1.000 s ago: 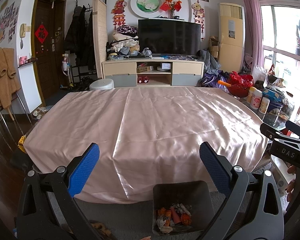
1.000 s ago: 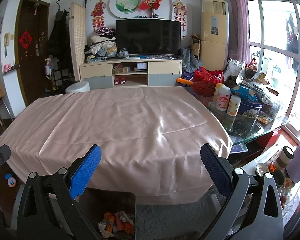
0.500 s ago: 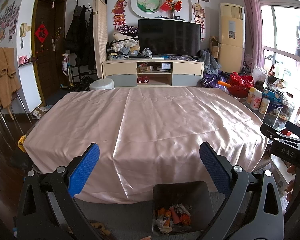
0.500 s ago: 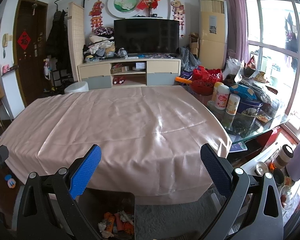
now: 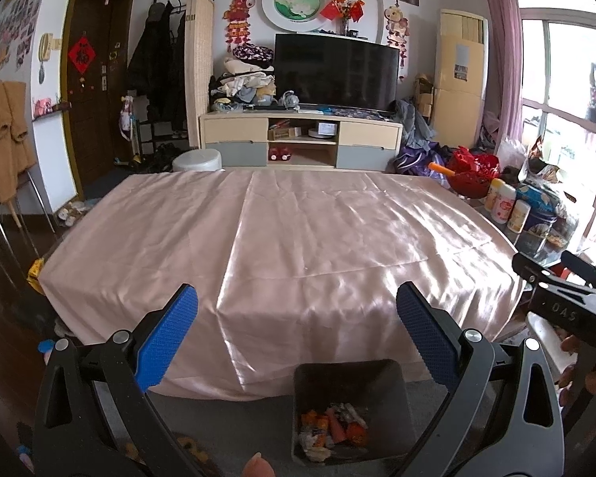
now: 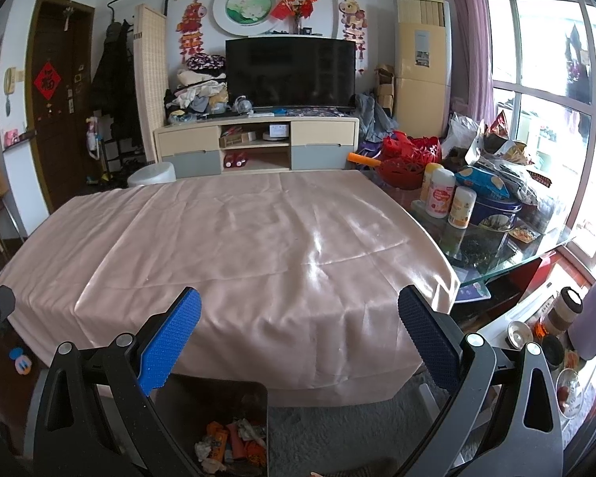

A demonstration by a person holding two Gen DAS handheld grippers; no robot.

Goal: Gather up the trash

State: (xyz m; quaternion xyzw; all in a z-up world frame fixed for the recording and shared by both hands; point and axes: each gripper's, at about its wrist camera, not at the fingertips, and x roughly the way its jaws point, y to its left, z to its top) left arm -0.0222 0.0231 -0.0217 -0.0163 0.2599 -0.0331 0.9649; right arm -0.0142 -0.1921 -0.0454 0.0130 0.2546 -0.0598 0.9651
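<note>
From the left wrist view, the left gripper (image 5: 296, 320) was held with its blue ribbed pads spread wide and empty above a smooth, glossy pink tablecloth (image 5: 290, 234). A dark square bin (image 5: 351, 381) stood on grey carpet just beside the table's near edge, crumpled wrappers (image 5: 333, 429) lying inside it.

From the right wrist view, the right gripper (image 6: 298, 326) was likewise spread wide and empty. No trash was seen on the cloth, so collection was judged nearly finished; the next move would call for finding any remaining piece.

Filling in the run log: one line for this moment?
left gripper: open | right gripper: open | bin: holds trash | tablecloth: bare
</note>
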